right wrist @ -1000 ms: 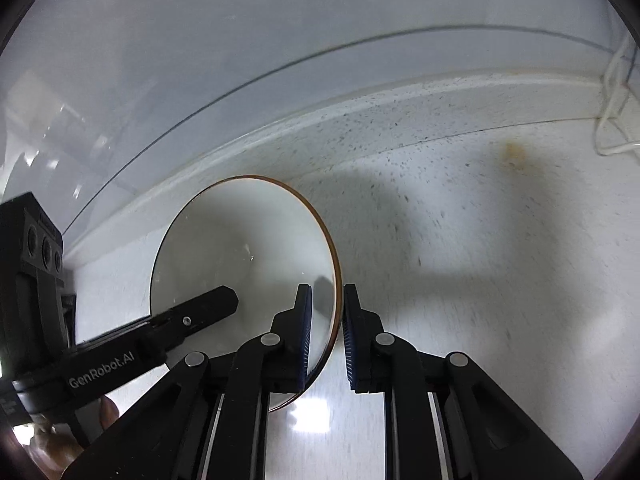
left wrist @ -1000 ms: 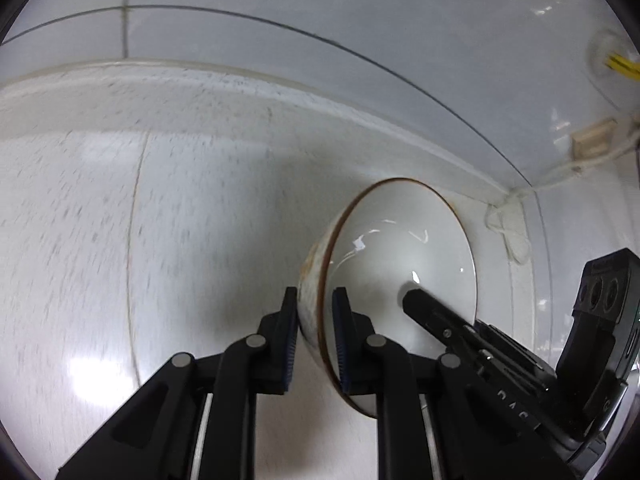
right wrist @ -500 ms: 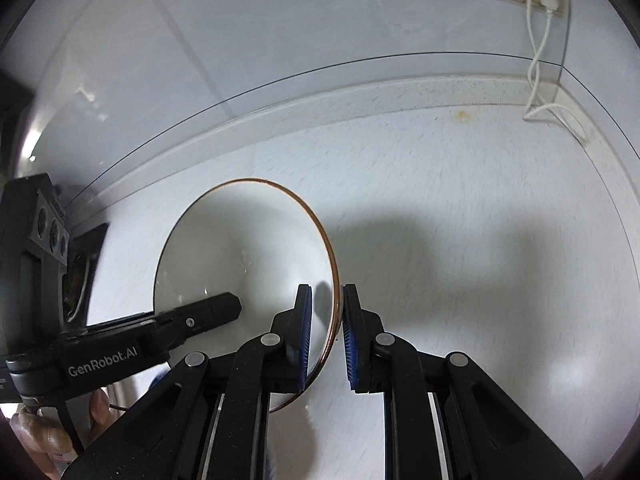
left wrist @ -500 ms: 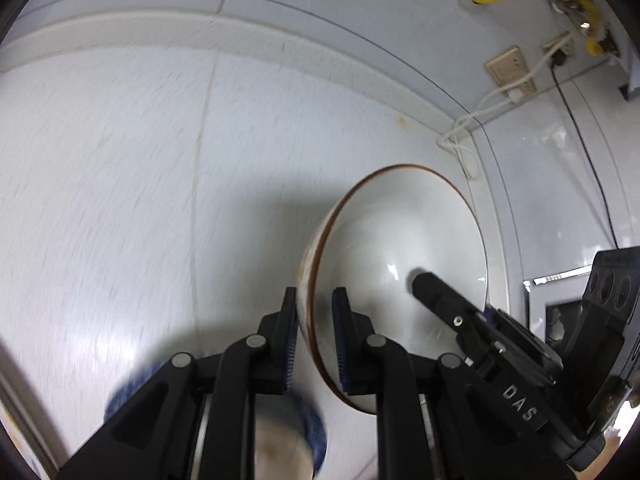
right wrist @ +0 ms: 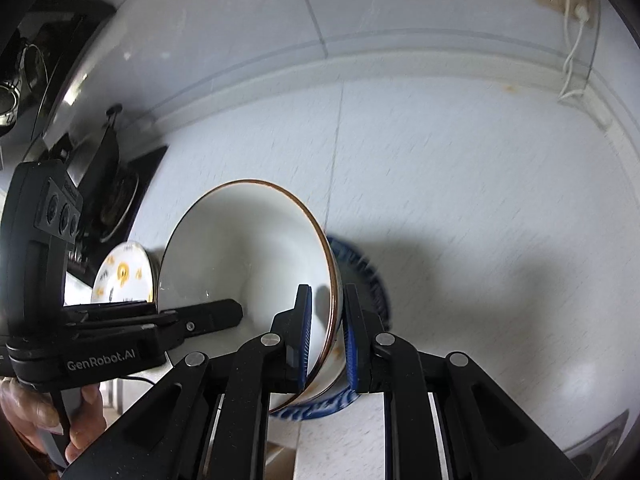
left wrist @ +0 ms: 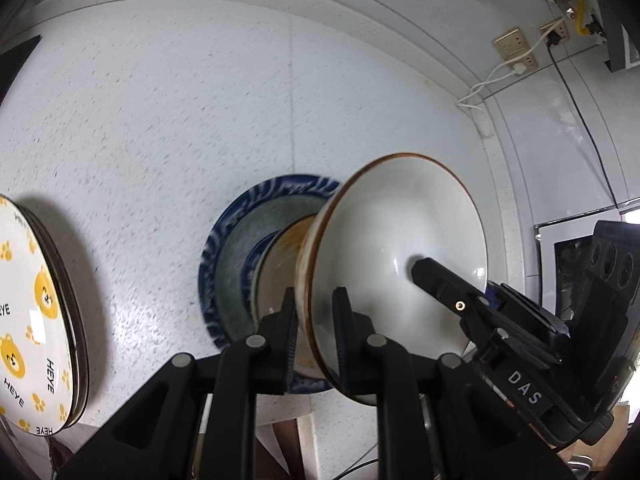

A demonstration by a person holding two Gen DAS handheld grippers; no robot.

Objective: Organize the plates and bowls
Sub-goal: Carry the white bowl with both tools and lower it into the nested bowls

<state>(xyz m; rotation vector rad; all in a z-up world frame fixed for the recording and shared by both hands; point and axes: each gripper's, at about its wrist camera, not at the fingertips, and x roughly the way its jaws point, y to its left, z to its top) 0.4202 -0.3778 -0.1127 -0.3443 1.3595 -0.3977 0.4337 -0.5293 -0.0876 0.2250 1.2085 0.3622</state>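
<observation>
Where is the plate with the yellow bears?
In the left wrist view, the bear plate lies at the far left on the counter, apart from the blue plate.

Bowl held over the dish stack at the front of the countertop

The bowl (left wrist: 396,256) sat clamped at opposite rims between the left gripper (left wrist: 314,320) and the right gripper (right wrist: 325,320), above a smaller bowl (left wrist: 280,268) resting in a plate (left wrist: 228,256) on the countertop (left wrist: 160,120). A stack of plates (left wrist: 36,320) lay to the left of that plate, apart from it. The stove (right wrist: 116,196) stood further left. Wall sockets (left wrist: 516,46) were behind, at the far right.
</observation>
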